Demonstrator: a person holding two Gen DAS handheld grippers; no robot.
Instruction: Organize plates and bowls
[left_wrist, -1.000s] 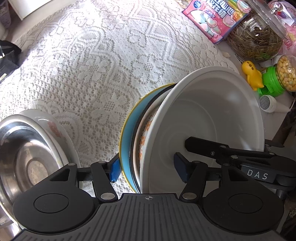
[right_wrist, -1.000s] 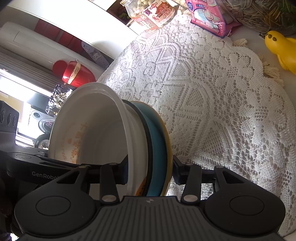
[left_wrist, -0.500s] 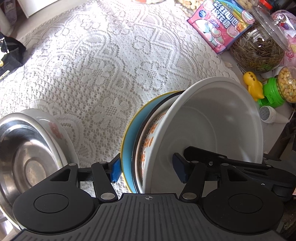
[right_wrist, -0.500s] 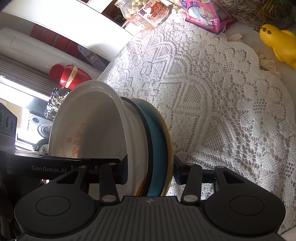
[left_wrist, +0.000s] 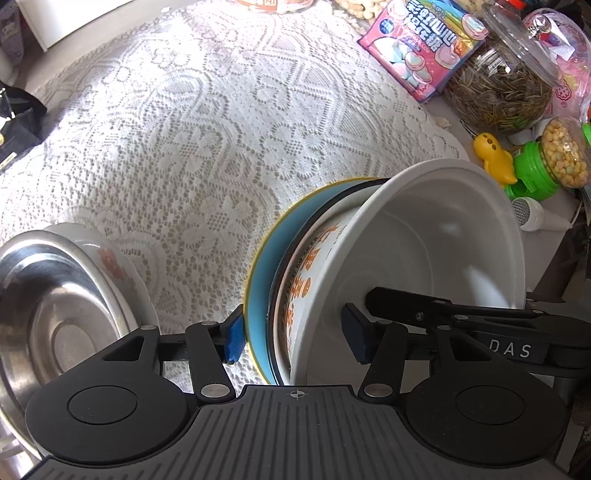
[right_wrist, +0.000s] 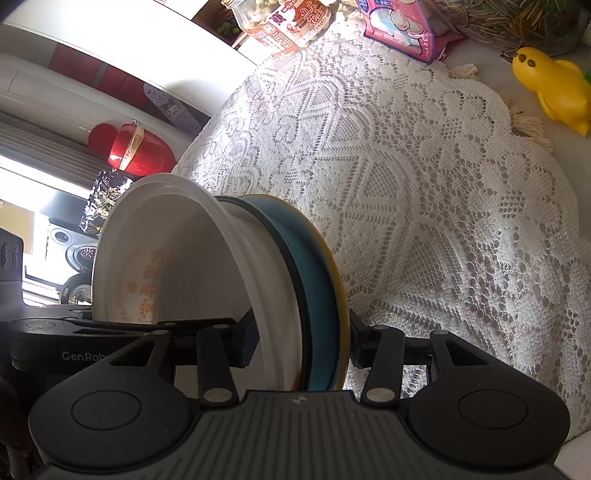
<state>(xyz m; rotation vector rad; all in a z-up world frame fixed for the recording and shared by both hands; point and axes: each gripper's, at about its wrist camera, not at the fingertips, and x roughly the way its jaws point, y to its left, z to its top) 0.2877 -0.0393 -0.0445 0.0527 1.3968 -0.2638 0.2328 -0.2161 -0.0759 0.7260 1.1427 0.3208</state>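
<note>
A white bowl (left_wrist: 436, 240) with orange print sits nested on a blue plate with a yellow rim (left_wrist: 264, 273). Both grippers hold this stack from opposite sides, above the lace cloth. My left gripper (left_wrist: 291, 339) is shut on the stack's edge, one pad under the plate, one inside the bowl. My right gripper (right_wrist: 301, 343) is shut on the same stack; the bowl (right_wrist: 177, 266) and plate (right_wrist: 317, 266) stand between its fingers. A steel bowl (left_wrist: 48, 314) rests on a floral white plate (left_wrist: 122, 266) at the left.
A white lace tablecloth (left_wrist: 192, 129) covers the table. At the far right stand a pink snack bag (left_wrist: 421, 48), a jar of seeds (left_wrist: 502, 85), a yellow duck toy (left_wrist: 495, 158) and a green-lidded jar (left_wrist: 554, 162). A red object (right_wrist: 140, 151) lies beyond the table.
The stack and both grippers have shifted slightly back and away from the table's far items; the grip on bowl and plate is unchanged.
</note>
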